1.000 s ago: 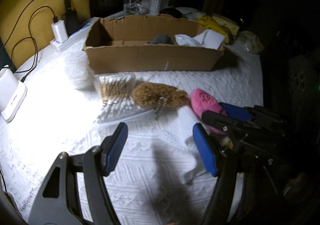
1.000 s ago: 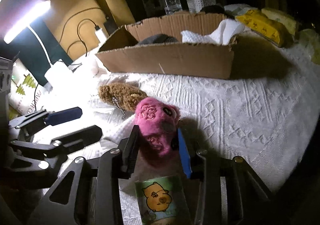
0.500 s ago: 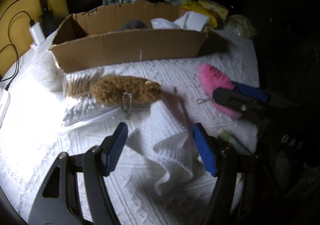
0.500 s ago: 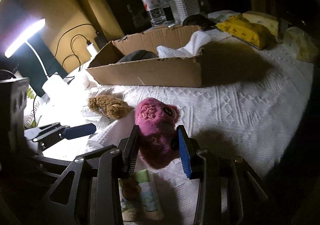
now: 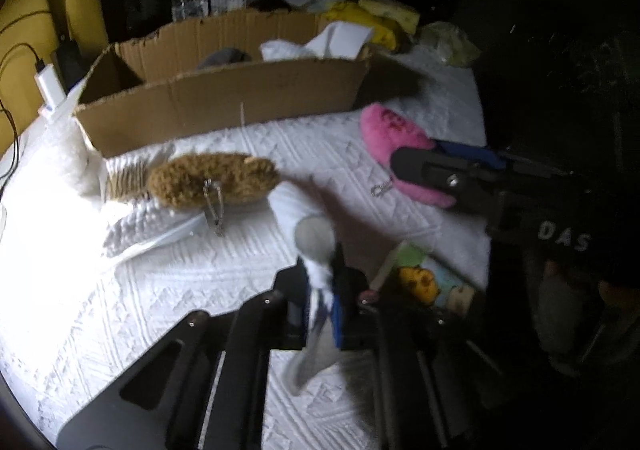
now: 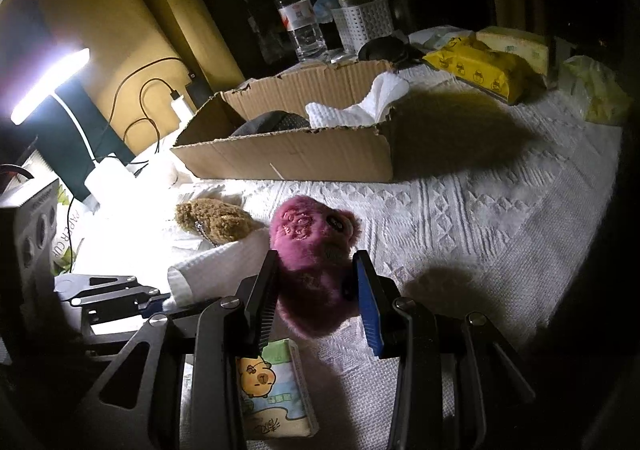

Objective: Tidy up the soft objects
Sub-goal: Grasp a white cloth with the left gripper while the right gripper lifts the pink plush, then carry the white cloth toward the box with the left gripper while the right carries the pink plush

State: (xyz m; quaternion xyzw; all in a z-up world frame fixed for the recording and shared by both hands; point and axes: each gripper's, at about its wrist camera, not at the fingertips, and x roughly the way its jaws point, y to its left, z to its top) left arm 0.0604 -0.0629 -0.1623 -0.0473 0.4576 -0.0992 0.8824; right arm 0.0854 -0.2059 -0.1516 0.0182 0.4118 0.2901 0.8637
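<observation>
- Brown plush [image 5: 212,180] lies on the white quilted bench [image 5: 120,290], before the cardboard box [image 5: 224,102].
- Left gripper [image 5: 320,302]: jaws pinched tight on the white cloth [image 5: 298,210].
- Right gripper [image 6: 316,290]: jaws part-open, clamping the pink plush [image 6: 308,246].

Two close downward wrist views, shared cardboard box [image 5: 240,98].

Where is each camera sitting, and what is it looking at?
Left wrist: sits on the left gripper, looking down past its jaws, shut on the white cloth, toward the cardboard box.
Right wrist: sits on the right gripper, clamped on the pink plush.
Shared: box, plush, brown plush.
</observation>
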